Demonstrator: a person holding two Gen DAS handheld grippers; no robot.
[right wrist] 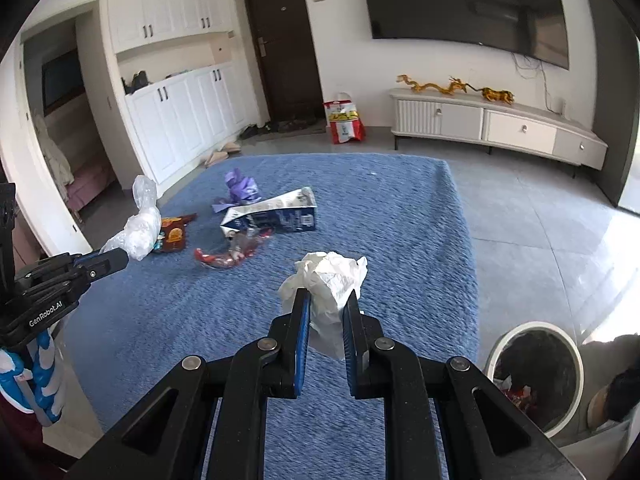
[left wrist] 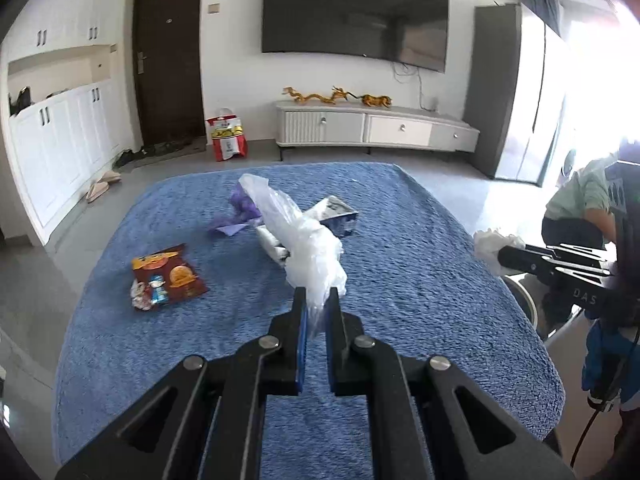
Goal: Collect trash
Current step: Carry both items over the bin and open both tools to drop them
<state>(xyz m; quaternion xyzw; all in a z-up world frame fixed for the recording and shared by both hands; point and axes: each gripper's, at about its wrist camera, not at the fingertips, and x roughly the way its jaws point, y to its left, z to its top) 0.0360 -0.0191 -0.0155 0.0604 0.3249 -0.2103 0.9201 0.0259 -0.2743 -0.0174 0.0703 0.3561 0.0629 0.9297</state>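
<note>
While both grippers hold trash, the bin [right wrist: 576, 354] stands beside the blanket [right wrist: 400, 220] edge.

1. The blanket [left wrist: 400, 280] is fuzzy blue cloth, matt and rough.
2. The bag [left wrist: 308, 248] is thin, clear, crinkled plastic film.
3. The tissue [right wrist: 332, 280] is crumpled white paper, matt.
4. The snack packet [left wrist: 168, 276] is glossy printed foil.
5. The carton [right wrist: 276, 216] is printed card, creased.
6. The floor [right wrist: 540, 220] is smooth, shiny tile.

Black hand-held gripper [left wrist: 317, 292], blue finger pads [left wrist: 303, 344], silver pivot screws [left wrist: 268, 342], white "GenRobot.AI" lettering [right wrist: 45, 315]
</note>
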